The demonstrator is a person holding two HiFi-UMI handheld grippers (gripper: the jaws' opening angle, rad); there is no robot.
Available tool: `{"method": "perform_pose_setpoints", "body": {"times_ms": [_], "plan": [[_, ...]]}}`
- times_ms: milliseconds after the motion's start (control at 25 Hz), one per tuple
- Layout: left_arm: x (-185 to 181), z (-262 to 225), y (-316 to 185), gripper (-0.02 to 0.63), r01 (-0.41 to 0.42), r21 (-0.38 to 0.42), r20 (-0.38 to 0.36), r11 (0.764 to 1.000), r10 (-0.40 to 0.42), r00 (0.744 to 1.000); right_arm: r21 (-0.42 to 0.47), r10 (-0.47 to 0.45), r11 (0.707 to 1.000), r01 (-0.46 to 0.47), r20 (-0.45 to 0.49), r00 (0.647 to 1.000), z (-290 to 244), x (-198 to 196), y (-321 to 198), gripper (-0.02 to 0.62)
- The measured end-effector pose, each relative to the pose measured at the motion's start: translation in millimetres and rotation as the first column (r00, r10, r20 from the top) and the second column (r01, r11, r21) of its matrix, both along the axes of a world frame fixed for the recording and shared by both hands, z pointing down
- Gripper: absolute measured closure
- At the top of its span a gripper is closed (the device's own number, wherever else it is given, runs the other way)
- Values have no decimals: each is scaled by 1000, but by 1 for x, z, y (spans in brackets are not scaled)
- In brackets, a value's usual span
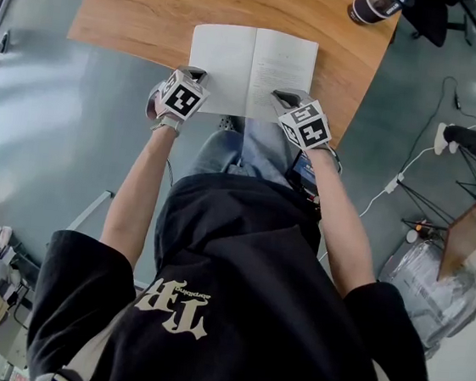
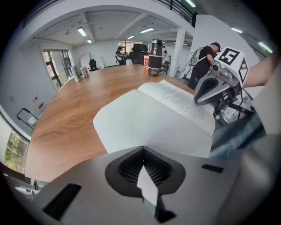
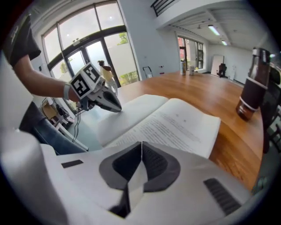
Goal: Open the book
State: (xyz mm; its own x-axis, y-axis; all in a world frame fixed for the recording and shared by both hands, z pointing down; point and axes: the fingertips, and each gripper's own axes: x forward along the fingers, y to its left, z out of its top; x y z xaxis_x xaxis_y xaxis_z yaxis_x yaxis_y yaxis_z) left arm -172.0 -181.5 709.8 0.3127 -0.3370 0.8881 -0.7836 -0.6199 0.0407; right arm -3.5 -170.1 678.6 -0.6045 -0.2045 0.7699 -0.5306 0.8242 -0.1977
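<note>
Book (image 1: 252,69) lies open at the tabletop's (image 1: 139,12) edge, right page's print too small to read. Left gripper (image 1: 197,75) at its seven o'clock, right gripper (image 1: 285,96) at five: fingers together, empty.

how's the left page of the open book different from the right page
The left page is blank; the right page carries lines of print. The left page lies farther from the dark bottle, the right page nearer it. Both are white, look about the same size, and lie open on the wooden table.
</note>
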Motion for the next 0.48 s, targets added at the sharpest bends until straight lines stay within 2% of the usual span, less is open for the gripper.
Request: {"method": "perform_pose_setpoints", "body": {"times_ms": [40,200,480], "plan": [[0,5,3,600,3,-12,1,1000,-3,1000,4,24,1000,-23,-17,1000,3,8,-3,606],[2,18,10,600,10,-38,-4,999,-10,1000,-14,40,999,-41,-70,997,15,34,-1,606],[5,29,5,600,-11,-76,-2,997,11,1000,-54,61,997,-60,27,998,20,42,-5,606]]}}
